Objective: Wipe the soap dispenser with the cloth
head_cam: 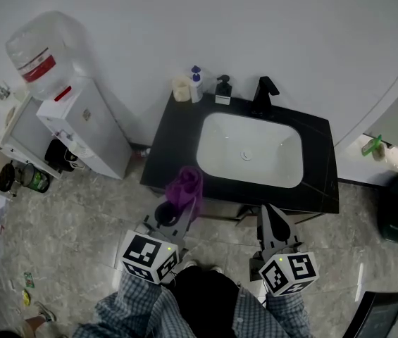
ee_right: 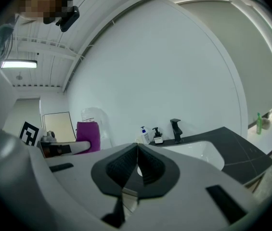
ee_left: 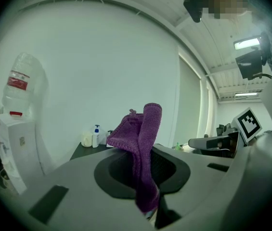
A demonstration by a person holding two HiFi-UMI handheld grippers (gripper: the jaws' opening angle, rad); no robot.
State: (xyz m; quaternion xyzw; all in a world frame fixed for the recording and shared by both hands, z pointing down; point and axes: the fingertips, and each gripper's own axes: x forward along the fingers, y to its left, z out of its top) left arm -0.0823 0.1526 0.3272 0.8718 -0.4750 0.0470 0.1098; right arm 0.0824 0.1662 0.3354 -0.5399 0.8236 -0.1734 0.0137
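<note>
1. Left hand-held gripper (head_cam: 187, 213) (ee_left: 143, 170), low in the head view, pinches a purple textured cloth (head_cam: 187, 187) (ee_left: 143, 134); the fabric stands up between its jaws and folds over at the top.
2. Right hand-held gripper (head_cam: 269, 215) (ee_right: 136, 163) has its ribbed jaws pressed together on nothing.
3. Black pump soap dispenser (head_cam: 223, 89) (ee_right: 157, 135) stands at the back edge of the black bench (head_cam: 320, 189), by the white wall; a white blue-capped bottle (head_cam: 196, 84) and a black tap (head_cam: 263, 94) flank it; it is well apart from both grippers.

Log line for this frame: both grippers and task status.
phase: approach, wipe not started | left gripper: shut on cloth | right gripper: shut, empty | soap dispenser: back of counter, untouched
</note>
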